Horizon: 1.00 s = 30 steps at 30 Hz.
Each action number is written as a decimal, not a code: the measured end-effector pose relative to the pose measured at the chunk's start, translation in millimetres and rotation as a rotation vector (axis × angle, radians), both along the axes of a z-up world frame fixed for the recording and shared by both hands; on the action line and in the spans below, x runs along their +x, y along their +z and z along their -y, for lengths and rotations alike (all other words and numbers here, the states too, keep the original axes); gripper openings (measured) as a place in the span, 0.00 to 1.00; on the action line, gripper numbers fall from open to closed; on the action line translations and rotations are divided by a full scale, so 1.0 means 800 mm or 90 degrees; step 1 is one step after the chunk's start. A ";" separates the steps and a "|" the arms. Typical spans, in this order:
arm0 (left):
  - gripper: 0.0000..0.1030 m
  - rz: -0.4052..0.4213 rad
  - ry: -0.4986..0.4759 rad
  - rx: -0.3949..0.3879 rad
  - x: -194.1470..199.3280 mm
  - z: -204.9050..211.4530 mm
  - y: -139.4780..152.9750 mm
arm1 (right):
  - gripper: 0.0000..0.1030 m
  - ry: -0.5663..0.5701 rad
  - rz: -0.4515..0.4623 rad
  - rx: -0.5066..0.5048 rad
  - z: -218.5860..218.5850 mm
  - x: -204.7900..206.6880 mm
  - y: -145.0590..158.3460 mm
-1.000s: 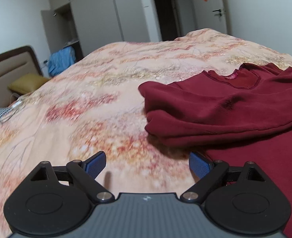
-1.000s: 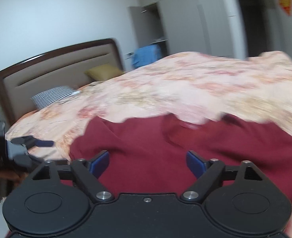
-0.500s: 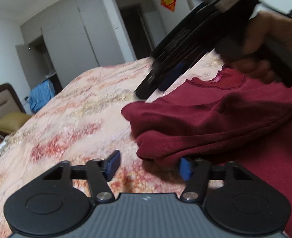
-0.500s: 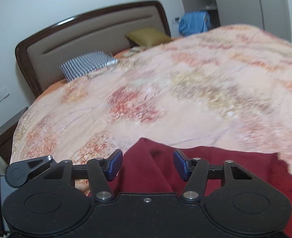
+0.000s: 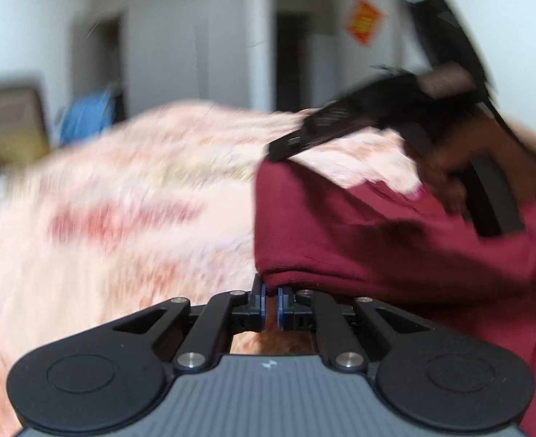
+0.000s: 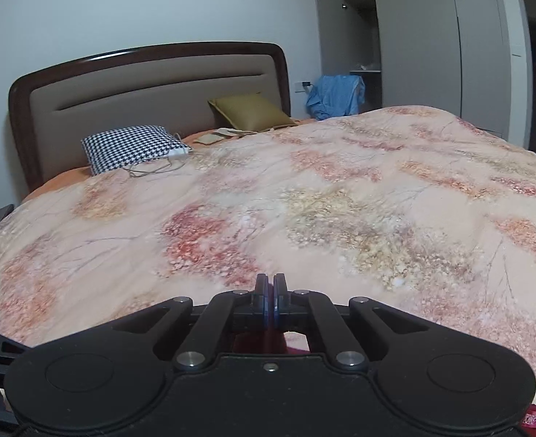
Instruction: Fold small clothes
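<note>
Left wrist view: my left gripper has just closed, pinching the near folded edge of the maroon garment on the floral quilt. My right gripper has clamped its far corner.

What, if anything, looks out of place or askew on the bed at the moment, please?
Little stands out. By the headboard, a thin cord trails loose across the floral quilt beside the checked pillow, and a blue garment is draped untidily by the open wardrobe. The red garment is bunched only because both grippers hold it.
</note>
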<state>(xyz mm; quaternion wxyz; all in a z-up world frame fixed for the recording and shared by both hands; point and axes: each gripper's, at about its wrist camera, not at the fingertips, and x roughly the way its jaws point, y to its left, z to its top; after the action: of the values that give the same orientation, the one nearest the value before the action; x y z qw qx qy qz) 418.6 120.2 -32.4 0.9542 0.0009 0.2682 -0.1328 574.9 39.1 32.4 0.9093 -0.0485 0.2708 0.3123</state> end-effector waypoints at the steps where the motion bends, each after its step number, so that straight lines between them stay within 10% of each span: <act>1: 0.05 -0.027 0.018 -0.038 0.008 -0.010 -0.003 | 0.01 0.004 -0.007 -0.011 -0.005 0.002 -0.005; 4: 0.05 -0.086 0.051 -0.113 0.024 -0.028 -0.013 | 0.07 0.012 -0.029 -0.014 -0.009 -0.002 -0.013; 11: 0.19 -0.124 0.057 -0.145 0.027 -0.040 -0.016 | 0.57 -0.010 -0.005 -0.021 0.078 -0.052 0.016; 15: 0.58 -0.125 0.060 -0.150 0.011 -0.042 -0.010 | 0.74 -0.065 0.017 -0.054 0.153 -0.110 0.013; 21: 0.85 -0.102 0.093 -0.131 -0.009 -0.023 0.007 | 0.85 -0.157 0.028 -0.124 0.222 -0.198 -0.025; 30: 0.88 -0.092 0.233 -0.149 0.046 -0.026 0.000 | 0.99 -0.245 0.047 -0.157 0.244 -0.249 -0.076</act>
<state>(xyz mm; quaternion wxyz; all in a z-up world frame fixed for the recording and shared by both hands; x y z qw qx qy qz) 455.6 140.7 -32.3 0.9341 -0.1680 0.3146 0.0127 376.0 -156.3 -28.4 0.9485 -0.1179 0.2781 0.0953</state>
